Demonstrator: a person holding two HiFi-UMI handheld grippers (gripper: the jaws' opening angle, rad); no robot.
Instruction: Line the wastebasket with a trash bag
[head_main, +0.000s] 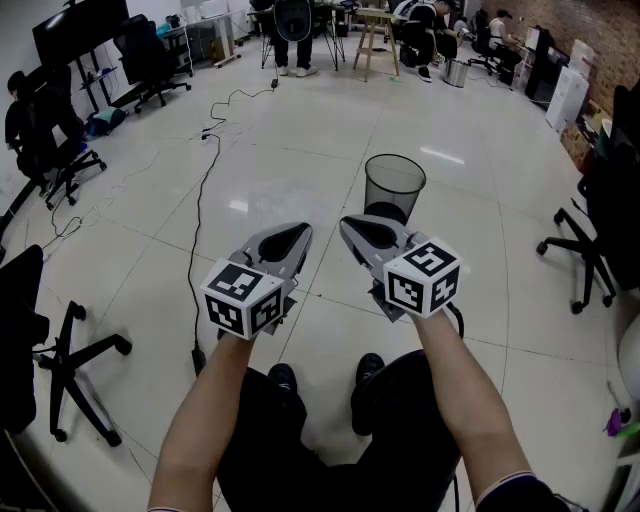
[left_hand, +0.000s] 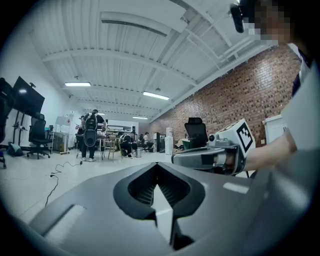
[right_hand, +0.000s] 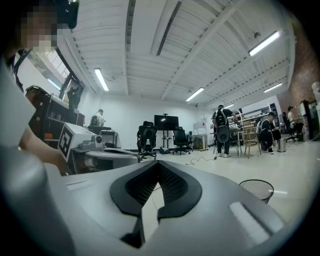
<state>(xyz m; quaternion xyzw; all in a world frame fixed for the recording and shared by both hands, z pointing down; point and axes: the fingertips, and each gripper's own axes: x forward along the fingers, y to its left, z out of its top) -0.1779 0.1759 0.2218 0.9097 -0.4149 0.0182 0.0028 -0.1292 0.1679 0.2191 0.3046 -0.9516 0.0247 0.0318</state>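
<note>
Wastebasket (head_main: 394, 187): one, black mesh, at 12 o'clock from the claws.
Claws: two, the left claw (head_main: 298, 236) and the right claw (head_main: 350, 226).
Marker cubes (head_main: 243, 297): two, one on each claw.
Office chairs (head_main: 70, 350): four nearby in the head view, at 8, 10, 11 and 3 o'clock.
Floor cable (head_main: 205, 190): one, at 11 o'clock.
Shoes (head_main: 283, 378): two, at 6 o'clock.

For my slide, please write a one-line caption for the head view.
Shut and empty, the left gripper and right gripper are held level before an unlined mesh wastebasket.
</note>
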